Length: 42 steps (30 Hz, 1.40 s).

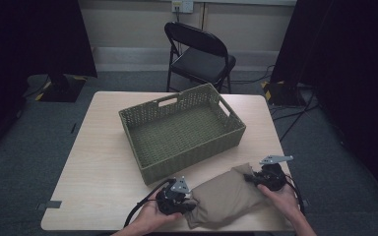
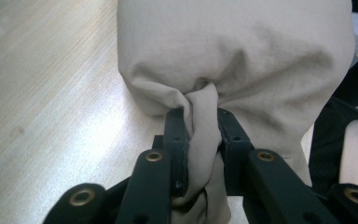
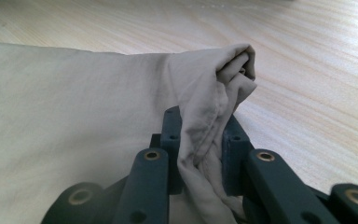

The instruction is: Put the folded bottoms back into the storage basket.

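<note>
A tan cloth pillow [image 1: 225,196] lies on the wooden table [image 1: 103,152] near its front edge. My left gripper [image 1: 184,202] is shut on a pinched fold at the pillow's left end; in the left gripper view the fabric [image 2: 242,60] bunches between the black jaws of the left gripper [image 2: 202,122]. My right gripper [image 1: 250,178] is shut on the pillow's right corner, and the right gripper view shows that rolled corner [image 3: 223,79] squeezed in the right gripper [image 3: 200,122]. A hand holds each gripper from the bottom of the high view.
An olive woven basket [image 1: 231,133] with cut-out handles stands just behind the pillow, tilted on the table. A black folding chair [image 1: 199,54] stands beyond the far edge. Bare tabletop lies left of the basket.
</note>
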Tool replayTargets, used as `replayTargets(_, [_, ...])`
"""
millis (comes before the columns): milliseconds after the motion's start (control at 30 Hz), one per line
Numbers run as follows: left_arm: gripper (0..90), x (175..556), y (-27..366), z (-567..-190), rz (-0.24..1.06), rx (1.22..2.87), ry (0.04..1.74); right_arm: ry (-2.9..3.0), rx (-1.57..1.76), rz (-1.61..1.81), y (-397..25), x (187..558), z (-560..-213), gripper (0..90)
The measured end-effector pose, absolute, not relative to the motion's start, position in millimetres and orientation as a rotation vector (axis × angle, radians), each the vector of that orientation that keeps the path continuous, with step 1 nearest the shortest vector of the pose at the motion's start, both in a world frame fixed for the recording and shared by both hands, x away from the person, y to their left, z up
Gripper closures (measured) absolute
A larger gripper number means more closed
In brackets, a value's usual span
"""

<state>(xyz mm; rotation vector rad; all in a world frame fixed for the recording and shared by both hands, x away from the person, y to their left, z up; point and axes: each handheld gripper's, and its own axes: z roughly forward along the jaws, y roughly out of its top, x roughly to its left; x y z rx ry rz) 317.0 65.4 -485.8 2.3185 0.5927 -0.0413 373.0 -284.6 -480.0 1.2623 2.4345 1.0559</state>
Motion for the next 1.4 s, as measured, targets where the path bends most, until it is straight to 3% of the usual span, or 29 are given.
replayTargets(1400, [80.4,311.5,81.2,-455.4,-0.037,2.138,0.577,2.252,1.225,1.231,-293.7,358.2,-446.7,78.5])
